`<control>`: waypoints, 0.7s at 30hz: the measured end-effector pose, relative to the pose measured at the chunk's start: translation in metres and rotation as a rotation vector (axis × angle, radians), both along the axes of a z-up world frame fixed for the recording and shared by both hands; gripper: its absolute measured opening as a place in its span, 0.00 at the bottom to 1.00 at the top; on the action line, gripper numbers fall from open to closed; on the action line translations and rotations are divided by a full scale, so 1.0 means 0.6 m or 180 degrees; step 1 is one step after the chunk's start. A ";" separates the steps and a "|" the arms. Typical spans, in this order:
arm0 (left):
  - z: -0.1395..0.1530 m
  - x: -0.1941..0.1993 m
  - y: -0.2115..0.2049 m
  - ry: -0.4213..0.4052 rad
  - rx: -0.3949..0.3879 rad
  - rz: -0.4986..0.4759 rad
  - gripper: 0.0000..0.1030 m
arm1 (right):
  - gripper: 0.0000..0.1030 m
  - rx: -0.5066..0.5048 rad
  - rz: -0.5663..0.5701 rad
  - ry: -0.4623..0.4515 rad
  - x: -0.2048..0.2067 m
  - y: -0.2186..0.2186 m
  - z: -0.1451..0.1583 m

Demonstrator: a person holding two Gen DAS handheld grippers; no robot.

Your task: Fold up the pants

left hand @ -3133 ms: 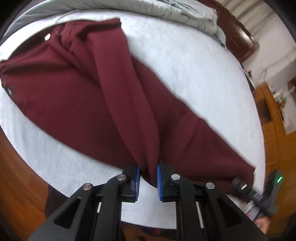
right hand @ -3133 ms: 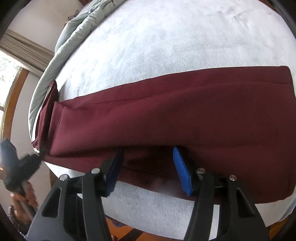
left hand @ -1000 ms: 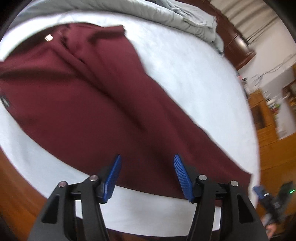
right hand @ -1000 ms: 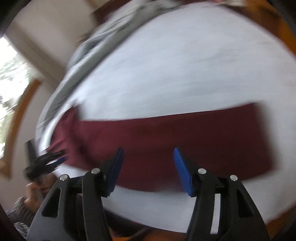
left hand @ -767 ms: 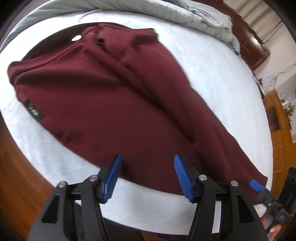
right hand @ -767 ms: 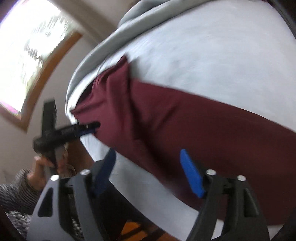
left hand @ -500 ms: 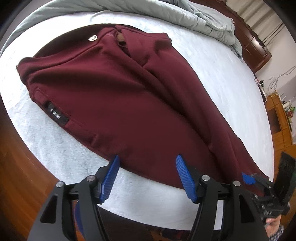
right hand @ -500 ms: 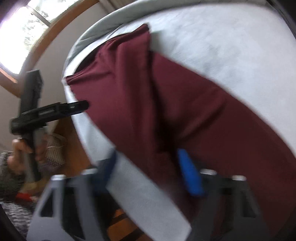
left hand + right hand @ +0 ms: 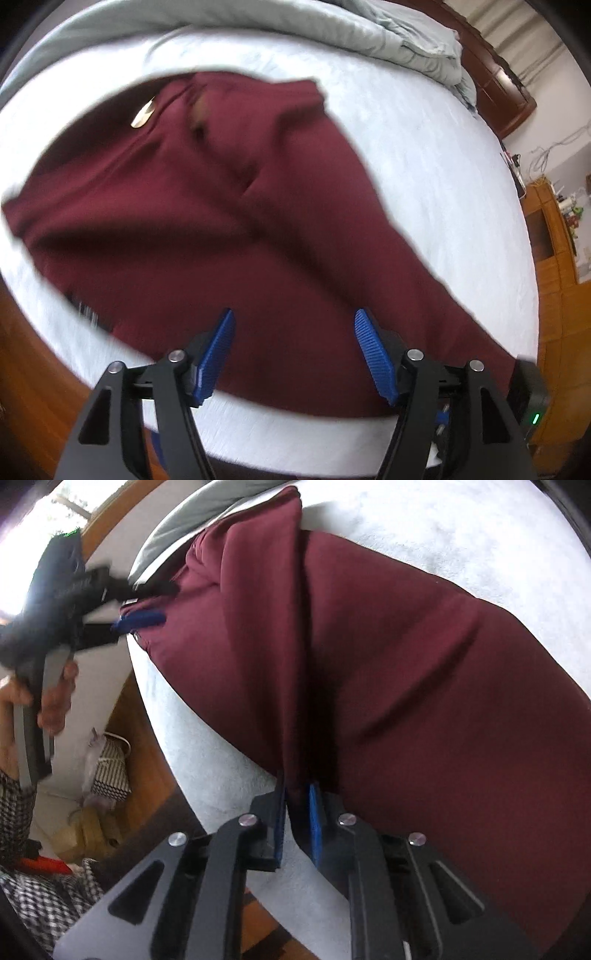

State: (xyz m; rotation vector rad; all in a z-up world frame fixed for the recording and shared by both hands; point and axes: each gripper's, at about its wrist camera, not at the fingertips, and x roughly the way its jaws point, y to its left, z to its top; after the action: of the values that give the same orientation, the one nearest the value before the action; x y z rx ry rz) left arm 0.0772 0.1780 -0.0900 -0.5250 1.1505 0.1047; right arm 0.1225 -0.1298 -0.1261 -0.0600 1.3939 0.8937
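Dark red pants (image 9: 229,221) lie spread on a white bed (image 9: 443,177), waistband and button (image 9: 142,114) at the far left. My left gripper (image 9: 295,350) hovers open over the near edge of the cloth, nothing pinched between its blue pads (image 9: 218,350). In the right wrist view my right gripper (image 9: 297,812) is shut on a raised fold of the pants (image 9: 406,686) at the near edge. That view also shows the left gripper (image 9: 162,602) by the waistband corner, held in a hand (image 9: 55,694).
A grey duvet (image 9: 369,33) is bunched along the bed's far side, with a dark wooden headboard (image 9: 498,96) behind. A wooden cabinet (image 9: 554,240) stands at the right. A checked bag (image 9: 110,771) sits on the wood floor (image 9: 147,738) beside the bed.
My right gripper swung across and down to the pants' near edge and closed on a fold. My left gripper, which earlier let go of a leg, moved toward the waist end and stays open.
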 end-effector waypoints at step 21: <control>-0.105 0.411 -0.072 0.1879 0.1471 -0.0687 0.79 | 0.35 0.0447 -0.0353 0.0306 0.027 -0.009 -0.012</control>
State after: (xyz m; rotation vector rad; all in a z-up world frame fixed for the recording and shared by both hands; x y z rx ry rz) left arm 0.3238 0.1347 -0.1529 0.0572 1.6887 0.3456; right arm 0.1386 -0.1354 -0.1334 0.1674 1.4054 0.9086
